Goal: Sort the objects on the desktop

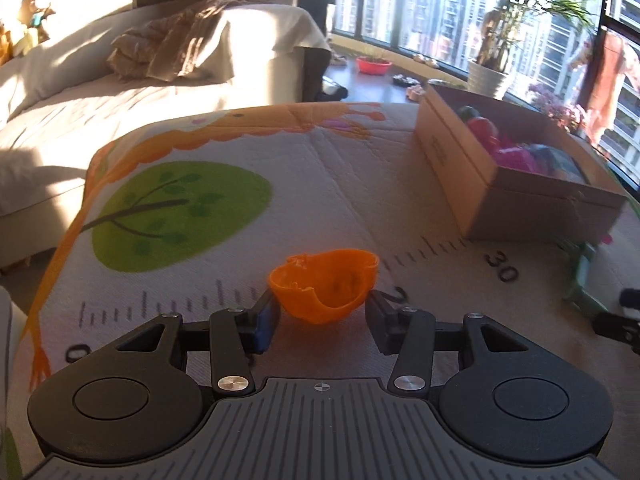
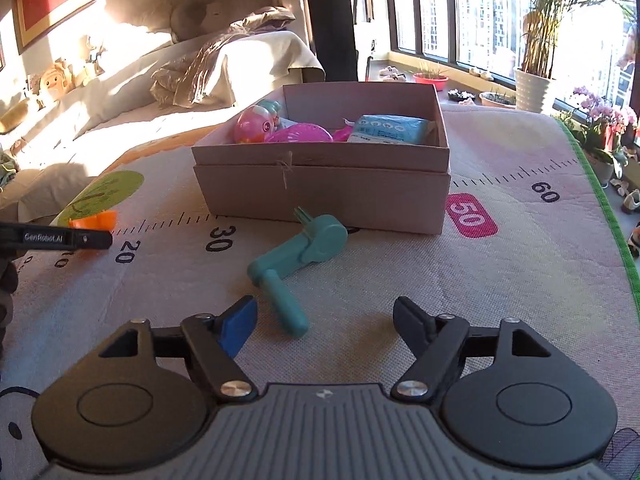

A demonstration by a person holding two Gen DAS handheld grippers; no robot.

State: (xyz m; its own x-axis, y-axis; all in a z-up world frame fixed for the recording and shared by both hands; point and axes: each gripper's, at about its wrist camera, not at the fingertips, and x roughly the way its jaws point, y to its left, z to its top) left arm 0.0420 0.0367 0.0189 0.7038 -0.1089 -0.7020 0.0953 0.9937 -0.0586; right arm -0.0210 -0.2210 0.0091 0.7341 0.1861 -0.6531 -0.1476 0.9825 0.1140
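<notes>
The left gripper (image 1: 322, 314) pinches an orange plastic bowl-shaped shell (image 1: 326, 290) on the printed play-mat tabletop (image 1: 280, 184). The right gripper (image 2: 326, 322) is spread, empty, over a teal plastic crank handle (image 2: 298, 260) lying before the open cardboard box (image 2: 320, 192) of toys.

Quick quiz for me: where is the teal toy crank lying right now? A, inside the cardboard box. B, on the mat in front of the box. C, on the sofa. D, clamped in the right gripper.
B: the teal toy crank lies flat on the mat just in front of the cardboard box, ahead of the open right gripper, which is not touching it.
</notes>
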